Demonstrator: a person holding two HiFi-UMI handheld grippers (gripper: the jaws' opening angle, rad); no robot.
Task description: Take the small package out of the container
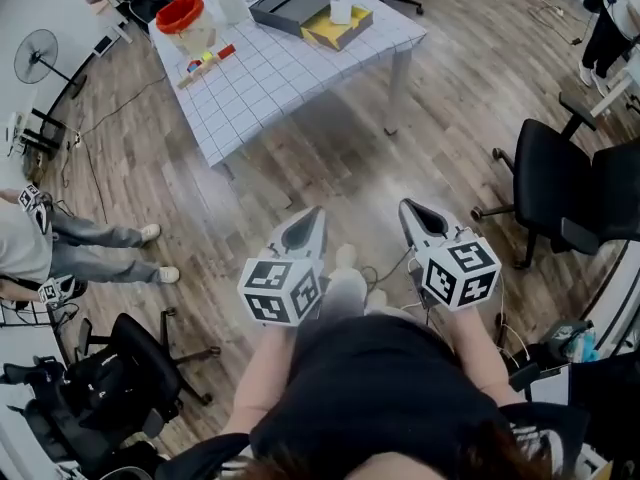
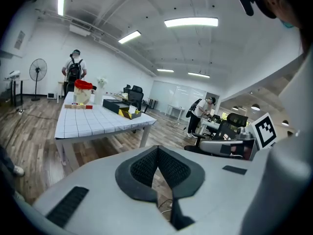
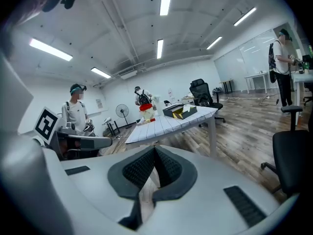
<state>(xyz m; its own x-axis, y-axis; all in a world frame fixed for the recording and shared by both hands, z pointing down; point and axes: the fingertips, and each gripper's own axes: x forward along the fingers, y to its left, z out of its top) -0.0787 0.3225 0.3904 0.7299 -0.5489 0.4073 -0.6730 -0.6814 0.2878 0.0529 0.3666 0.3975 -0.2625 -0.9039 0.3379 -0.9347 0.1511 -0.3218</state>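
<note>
The yellow open container [image 1: 340, 30] sits near the far right corner of the white grid-cloth table [image 1: 290, 73], with a small white package [image 1: 341, 10] standing in it. It also shows small and far off in the left gripper view as a yellow container [image 2: 129, 113] and in the right gripper view as a yellow container [image 3: 184, 112]. My left gripper [image 1: 316, 214] and right gripper [image 1: 407, 208] are held close to my body over the wooden floor, well short of the table. Both are shut with nothing between the pads [image 2: 146, 168] [image 3: 168, 166].
On the table are a dark flat tray [image 1: 290, 6], a red-lidded jar [image 1: 184, 20] and coloured blocks [image 1: 207, 63]. A black office chair [image 1: 565, 193] stands at right, another chair [image 1: 135, 368] at lower left. A seated person's legs [image 1: 105, 248] and a fan [image 1: 40, 56] are at left.
</note>
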